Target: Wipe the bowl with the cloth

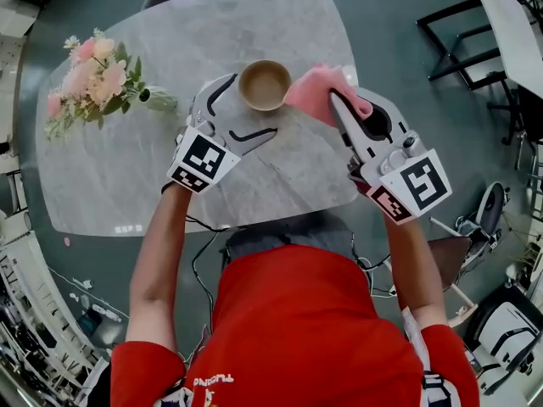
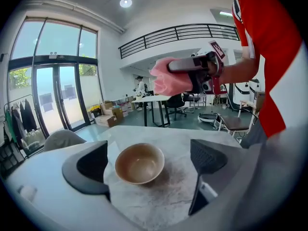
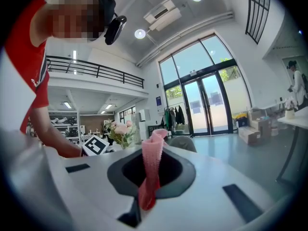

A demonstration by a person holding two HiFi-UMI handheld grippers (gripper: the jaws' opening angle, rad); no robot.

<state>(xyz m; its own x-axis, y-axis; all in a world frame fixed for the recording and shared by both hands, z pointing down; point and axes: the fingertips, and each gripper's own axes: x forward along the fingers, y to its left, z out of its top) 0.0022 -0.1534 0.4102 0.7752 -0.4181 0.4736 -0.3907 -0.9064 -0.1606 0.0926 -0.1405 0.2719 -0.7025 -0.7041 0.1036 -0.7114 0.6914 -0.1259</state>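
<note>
Table (image 1: 127, 176) bears bowl (image 1: 264, 84) within spread left tool (image 1: 252, 107).

From the head view, the right gripper (image 1: 339, 102) covers the end of the cloth (image 1: 310, 90) pinched in it

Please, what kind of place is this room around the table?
Probably an open workshop or office hall, not a home: tall glass doors, a black-railed upper gallery, and a white work desk with black office chairs behind the grey marble-pattern table.
</note>
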